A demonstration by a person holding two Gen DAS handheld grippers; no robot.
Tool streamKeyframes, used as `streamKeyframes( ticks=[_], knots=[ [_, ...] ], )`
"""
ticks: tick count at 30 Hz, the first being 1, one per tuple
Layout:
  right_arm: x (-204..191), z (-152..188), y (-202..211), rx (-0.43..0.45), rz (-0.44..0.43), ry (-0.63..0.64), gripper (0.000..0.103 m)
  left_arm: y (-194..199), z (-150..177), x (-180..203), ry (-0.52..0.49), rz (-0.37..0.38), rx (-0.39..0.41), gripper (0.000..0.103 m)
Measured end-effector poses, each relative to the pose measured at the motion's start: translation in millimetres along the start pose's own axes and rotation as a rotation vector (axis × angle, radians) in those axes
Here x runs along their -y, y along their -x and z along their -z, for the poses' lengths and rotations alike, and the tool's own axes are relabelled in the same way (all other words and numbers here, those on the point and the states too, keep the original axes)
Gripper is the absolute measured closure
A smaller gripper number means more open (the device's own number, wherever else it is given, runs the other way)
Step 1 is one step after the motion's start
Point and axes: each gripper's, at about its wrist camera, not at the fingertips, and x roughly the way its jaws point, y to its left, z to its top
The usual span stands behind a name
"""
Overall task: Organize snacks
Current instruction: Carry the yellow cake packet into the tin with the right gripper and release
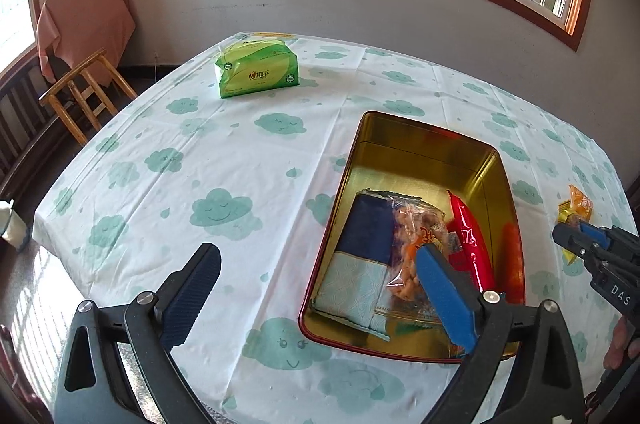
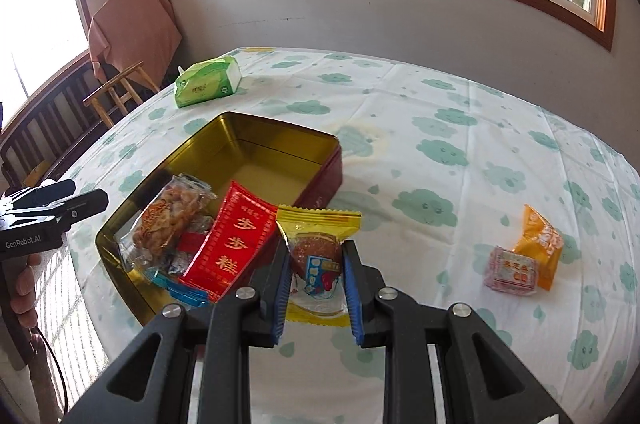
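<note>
Now the right gripper (image 2: 316,264) clamps a yellow snack pack (image 2: 318,256) just beside the tin's (image 2: 256,132) near corner. Left gripper (image 1: 316,288) hangs wide open and empty at the tin's left side. Inside the tin lie a red pack (image 2: 232,244) and a clear bag (image 2: 168,220); an orange pack (image 2: 540,244) and a pink pack (image 2: 510,270) lie touching, well right of the tin.

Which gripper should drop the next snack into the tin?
Right. The right gripper already clamps the yellow-wrapped snack beside the tin. The left gripper is open and empty.
</note>
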Motion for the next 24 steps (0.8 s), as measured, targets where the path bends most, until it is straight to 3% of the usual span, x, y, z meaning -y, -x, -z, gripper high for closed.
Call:
streamKeyframes(
  ticks=[9,24],
  knots=[
    [-46.0,-14.0,-26.3,-0.019,-0.052,0.068,0.078,-6.8,5.1,-8.4,0.009,-0.020,-0.023,0.006],
    [-61.2,-11.8,-57.6,-0.063,-0.049,0.085,0.078,-13.4,4.4,-10.9,0.009,-0.016,-0.039,0.006]
  ],
)
